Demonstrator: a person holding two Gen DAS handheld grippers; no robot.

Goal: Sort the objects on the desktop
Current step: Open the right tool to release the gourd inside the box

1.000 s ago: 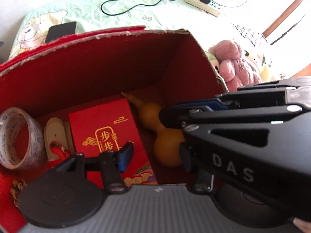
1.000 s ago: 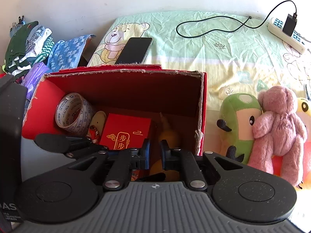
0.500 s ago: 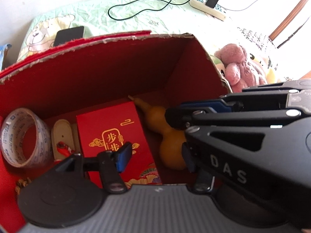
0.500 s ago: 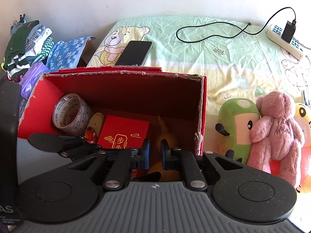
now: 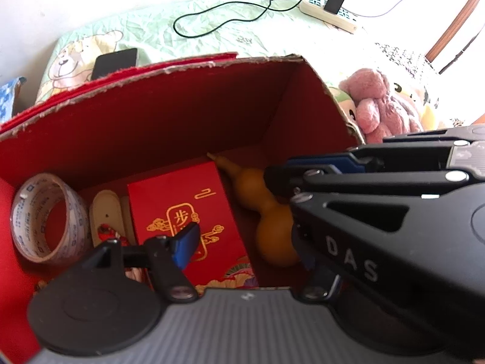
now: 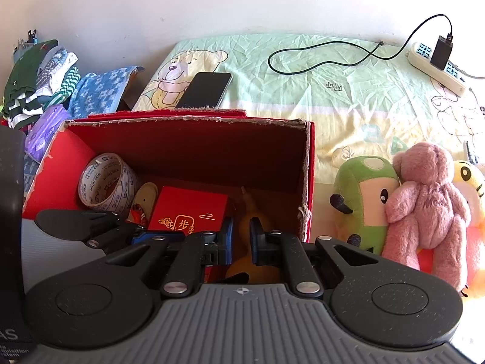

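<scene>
The left gripper [image 5: 245,245] hangs over the open red cardboard box [image 5: 169,121], jaws opening, empty, above the red gold-printed envelope [image 5: 185,209] and tan gourd [image 5: 266,212] inside. The right gripper [image 6: 241,239] is closed, empty.

You are working in a home, in a bedroom by the look of it. The surface under everything is a bed [image 6: 348,97] spread with a crinkled pale-green and yellow sheet printed with a cartoon bear. Plush toys sit together on it: a pink teddy bear [image 6: 424,203], a green one [image 6: 363,200] and a yellow one [image 6: 469,200]. A phone [image 6: 206,89] lies on the sheet, and a white power strip [image 6: 436,68] with a black charger and its looping cable rests near the plain white wall. Folded clothes and socks [image 6: 39,85] are piled at the side. A worn red cardboard box [image 6: 188,145] holds household odds and ends.
</scene>
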